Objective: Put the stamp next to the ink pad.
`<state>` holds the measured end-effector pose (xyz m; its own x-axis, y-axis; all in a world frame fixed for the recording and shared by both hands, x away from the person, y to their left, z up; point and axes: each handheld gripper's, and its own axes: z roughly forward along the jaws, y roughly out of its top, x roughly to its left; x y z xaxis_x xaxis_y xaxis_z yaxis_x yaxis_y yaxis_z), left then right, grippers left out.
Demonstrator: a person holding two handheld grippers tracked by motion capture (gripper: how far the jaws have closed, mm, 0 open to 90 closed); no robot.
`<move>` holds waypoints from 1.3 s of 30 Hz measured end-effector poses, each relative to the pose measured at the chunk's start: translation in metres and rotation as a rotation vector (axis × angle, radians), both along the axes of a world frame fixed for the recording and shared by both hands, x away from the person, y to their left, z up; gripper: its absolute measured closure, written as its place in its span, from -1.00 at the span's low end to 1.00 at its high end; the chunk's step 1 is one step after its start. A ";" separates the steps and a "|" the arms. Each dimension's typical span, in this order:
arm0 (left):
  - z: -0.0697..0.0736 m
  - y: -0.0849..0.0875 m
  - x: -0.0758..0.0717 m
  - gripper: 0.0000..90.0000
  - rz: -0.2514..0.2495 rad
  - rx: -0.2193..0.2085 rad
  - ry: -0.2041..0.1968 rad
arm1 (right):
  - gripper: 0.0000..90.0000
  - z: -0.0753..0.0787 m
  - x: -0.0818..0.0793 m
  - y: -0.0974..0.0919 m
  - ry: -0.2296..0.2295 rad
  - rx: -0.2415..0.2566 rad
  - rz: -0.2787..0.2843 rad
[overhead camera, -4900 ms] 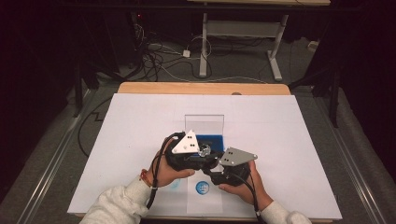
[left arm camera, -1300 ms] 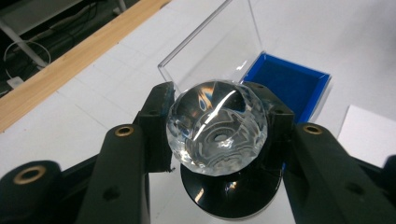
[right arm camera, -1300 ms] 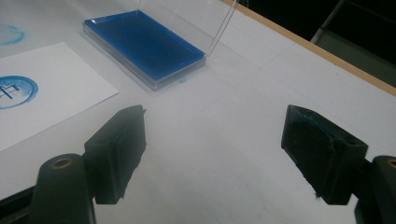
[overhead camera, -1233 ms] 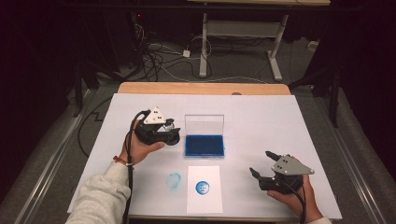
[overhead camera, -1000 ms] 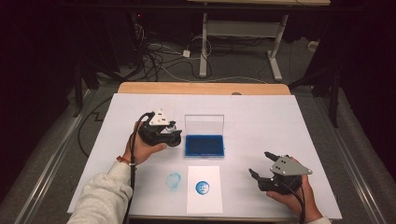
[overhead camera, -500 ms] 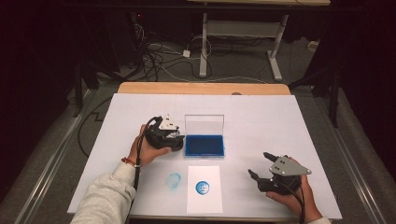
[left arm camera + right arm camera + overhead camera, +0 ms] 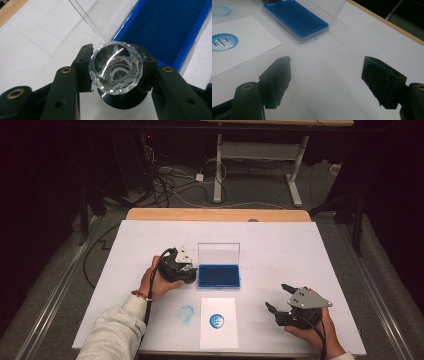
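Near the middle of the table (image 7: pixel 280 245), we find the ink pad (image 7: pixel 218 275), a blue tray with its clear lid (image 7: pixel 218 253) standing upright along the far edge. Our left gripper (image 7: pixel 186 270) sits just beside the pad's left side, held in the left hand (image 7: pixel 157 282). In the left gripper view, its jaws are clamped on a stamp (image 7: pixel 116 67) with a clear faceted knob and a black round base; the pads press on the knob from both sides. The stamp's base hangs over the white surface, right at the pad's blue left rim. We cannot tell whether the base touches the table.

Toward the near edge, a white card (image 7: pixel 218 322) lies flat and carries a round blue print (image 7: pixel 216 321). Just left of the card, a faint blue smudge (image 7: pixel 186 313) marks the table.

Our right gripper (image 7: pixel 281 299) rests near the near right corner, held in the right hand (image 7: pixel 312 330), well apart from the pad and the card. Its jaws stand wide apart with nothing between them. In the right gripper view, bare white surface lies between the jaws, with the pad and card farther off.
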<state>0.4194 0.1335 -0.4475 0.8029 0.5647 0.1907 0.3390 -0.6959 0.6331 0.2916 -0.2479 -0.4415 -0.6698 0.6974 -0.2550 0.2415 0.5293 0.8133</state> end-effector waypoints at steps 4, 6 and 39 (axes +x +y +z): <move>0.000 -0.001 -0.001 0.21 0.002 0.002 0.002 | -0.45 0.000 0.000 0.000 0.003 -0.001 0.004; -0.001 -0.001 -0.001 0.20 0.008 0.000 -0.001 | -0.45 0.000 0.000 0.000 0.005 0.002 0.006; 0.019 0.004 -0.016 -0.65 0.050 -0.089 -0.136 | -0.46 0.001 -0.001 0.001 -0.004 0.003 0.011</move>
